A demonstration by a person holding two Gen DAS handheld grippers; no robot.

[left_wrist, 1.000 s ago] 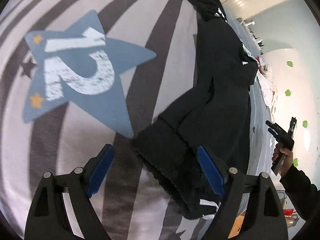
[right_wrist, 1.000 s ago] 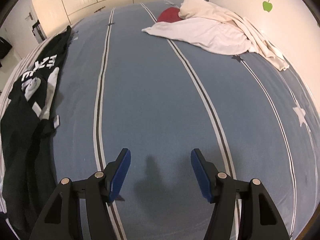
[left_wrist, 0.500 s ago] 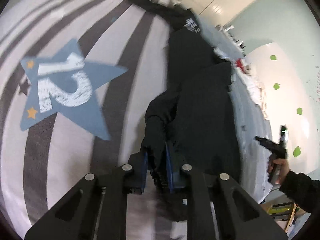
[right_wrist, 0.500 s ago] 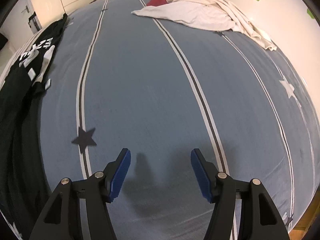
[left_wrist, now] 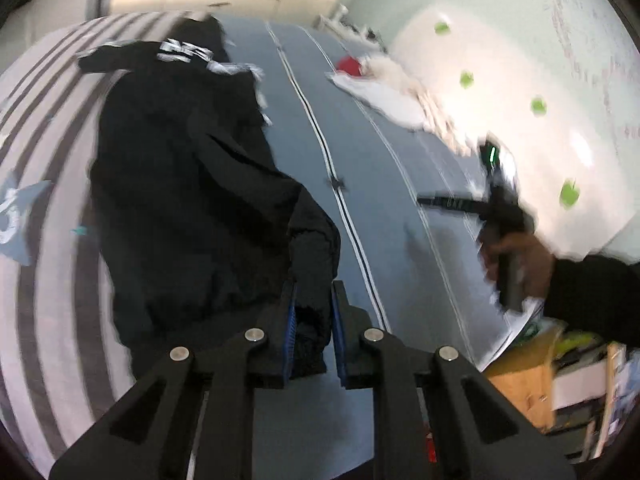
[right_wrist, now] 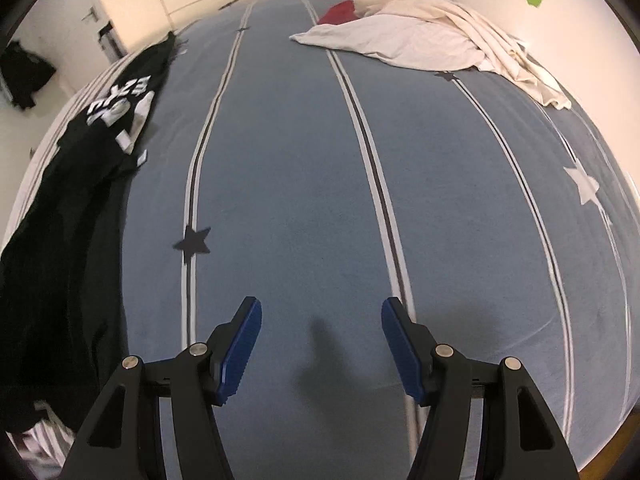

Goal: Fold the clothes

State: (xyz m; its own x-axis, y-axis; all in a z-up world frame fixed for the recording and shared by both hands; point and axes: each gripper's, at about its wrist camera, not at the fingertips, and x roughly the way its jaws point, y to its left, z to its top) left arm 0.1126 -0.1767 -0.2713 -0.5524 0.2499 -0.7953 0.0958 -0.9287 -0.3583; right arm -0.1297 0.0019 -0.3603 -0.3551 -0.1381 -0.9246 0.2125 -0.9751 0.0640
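Observation:
A black garment with white lettering lies on the bed, half on the grey striped cover, half on the blue one. My left gripper is shut on its near cuff end and holds that end lifted over the blue cover. The garment also shows along the left edge of the right wrist view. My right gripper is open and empty, hovering above the blue striped cover. In the left wrist view the right gripper shows in a hand at the right.
A pile of white and cream cloth with a red item lies at the far end of the bed. A wall with green apple stickers runs along the right. Boxes and clutter stand past the bed's near corner.
My left gripper closed on the garment's cuff end, lifted it and swung it right, over the blue cover. My right gripper stayed open and drew back slightly toward the foot of the bed.

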